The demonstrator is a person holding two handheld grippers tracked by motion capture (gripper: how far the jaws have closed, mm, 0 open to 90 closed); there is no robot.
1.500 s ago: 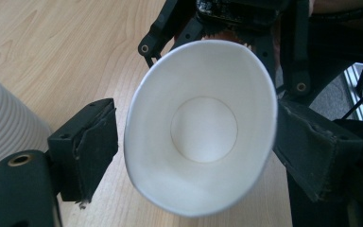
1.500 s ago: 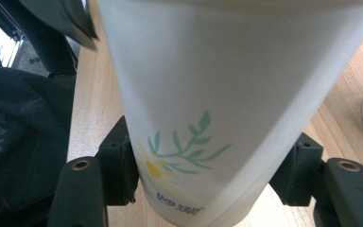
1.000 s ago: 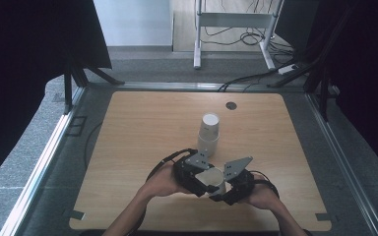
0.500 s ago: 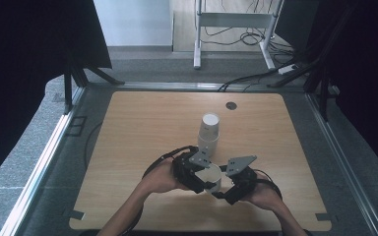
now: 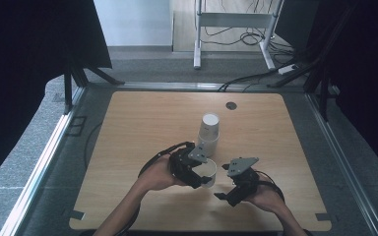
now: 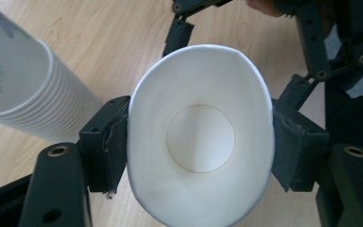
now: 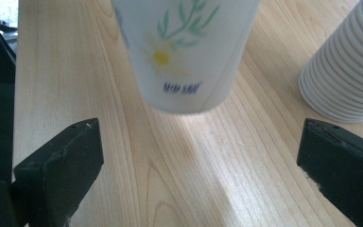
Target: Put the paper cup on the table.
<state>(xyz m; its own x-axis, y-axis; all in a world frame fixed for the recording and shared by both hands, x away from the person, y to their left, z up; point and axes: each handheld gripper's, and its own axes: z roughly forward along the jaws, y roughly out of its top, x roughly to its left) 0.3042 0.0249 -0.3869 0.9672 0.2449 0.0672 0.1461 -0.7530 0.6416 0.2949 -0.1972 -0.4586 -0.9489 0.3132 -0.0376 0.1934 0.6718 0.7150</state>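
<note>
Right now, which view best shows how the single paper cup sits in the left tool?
The left gripper view: the single paper cup faces the camera mouth-on, squeezed oval between both pads. The right gripper view shows its flowered side above the table. The high view shows only its rim beside the left tool.

White paper cup w/ flower print, squeezed oval, held above table near cup stack.
</note>
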